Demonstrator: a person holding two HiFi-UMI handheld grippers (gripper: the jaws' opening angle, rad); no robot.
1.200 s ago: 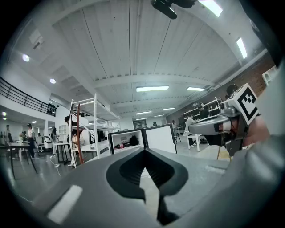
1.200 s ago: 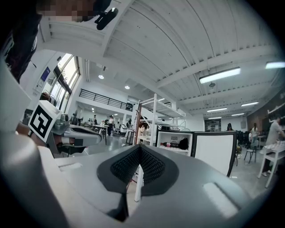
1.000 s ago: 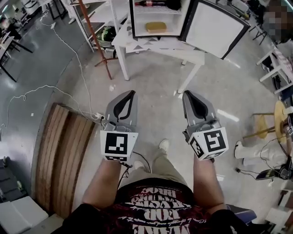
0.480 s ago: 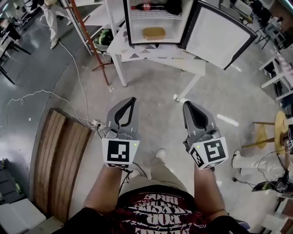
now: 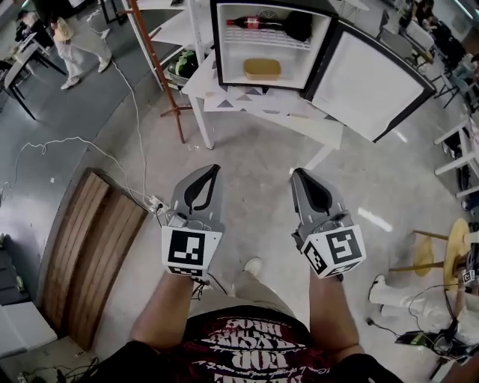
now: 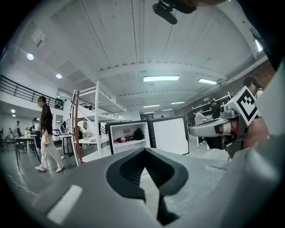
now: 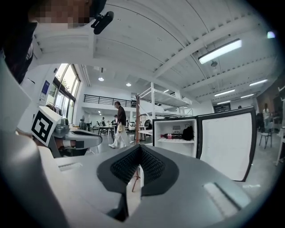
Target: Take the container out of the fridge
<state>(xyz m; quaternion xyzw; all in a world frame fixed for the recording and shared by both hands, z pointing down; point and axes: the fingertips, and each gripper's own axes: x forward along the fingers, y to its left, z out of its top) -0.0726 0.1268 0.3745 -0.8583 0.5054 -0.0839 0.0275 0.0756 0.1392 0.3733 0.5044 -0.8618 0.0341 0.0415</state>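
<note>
A tan flat container (image 5: 261, 69) lies on the lower level of the small open fridge (image 5: 224, 46), which stands on a white table (image 5: 262, 103). The fridge door (image 5: 372, 78) is swung wide to the right. Above the container, a cola bottle (image 5: 251, 22) and a black object (image 5: 298, 26) rest on the wire shelf. My left gripper (image 5: 215, 169) and right gripper (image 5: 297, 173) hover side by side over the floor, well short of the table, both shut and empty. The fridge (image 6: 128, 138) shows beyond the left gripper (image 6: 143, 149); behind the right gripper (image 7: 140, 147), the fridge (image 7: 174, 136) shows its bottle (image 7: 170, 136), but the container is hidden.
A wooden slatted pallet (image 5: 90, 262) lies on the floor at my left, with a cable (image 5: 75, 146) and power strip beside it. A red-brown pole (image 5: 159, 67) and white shelving (image 5: 176, 30) stand left of the table. A person (image 5: 71, 41) walks at far left. A round stool (image 5: 438, 250) stands right.
The fridge and table have come closer and show more fully in the head view. Both grippers stay shut, held side by side. A person has walked further left.
</note>
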